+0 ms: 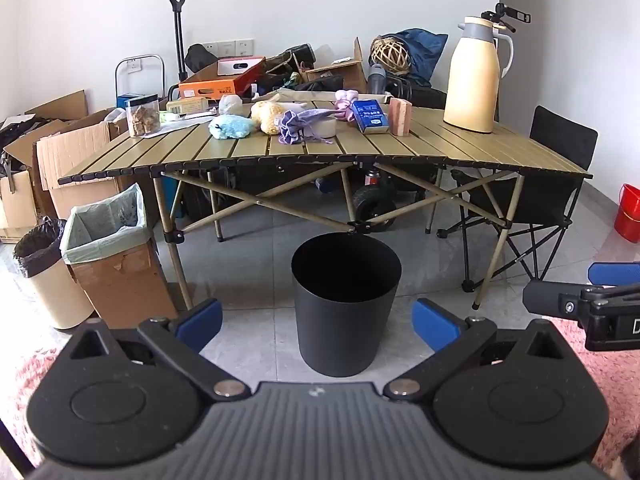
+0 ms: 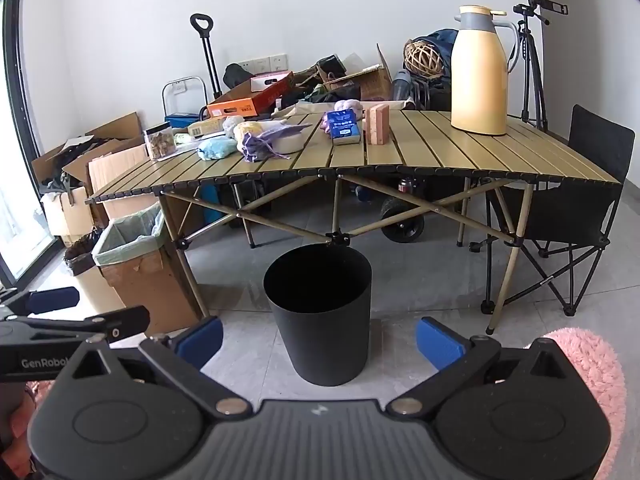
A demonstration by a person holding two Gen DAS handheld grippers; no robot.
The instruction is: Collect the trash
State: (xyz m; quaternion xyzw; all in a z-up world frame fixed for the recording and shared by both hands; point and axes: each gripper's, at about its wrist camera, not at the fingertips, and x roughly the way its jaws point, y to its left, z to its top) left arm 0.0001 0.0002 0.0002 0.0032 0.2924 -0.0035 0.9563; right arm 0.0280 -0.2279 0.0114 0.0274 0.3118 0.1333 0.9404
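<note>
left wrist view: the left gripper (image 1: 317, 322) has its blue-padded fingers (image 1: 202, 316) spread wide and empty; the round black metal bin (image 1: 346, 304) stands on the floor between and just beyond them, crumpled trash (image 1: 231, 126) far ahead on the slatted tabletop (image 1: 440, 140). right wrist view: the right gripper (image 2: 319, 334) likewise gapes empty, bin (image 2: 318, 312) between its fingers (image 2: 438, 342).

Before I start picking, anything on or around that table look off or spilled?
Nothing is spilled. The black bin stands upright on the floor before the folding table. Crumpled scraps cluster on its left half. The cardboard bin has torn patches on its side.
</note>
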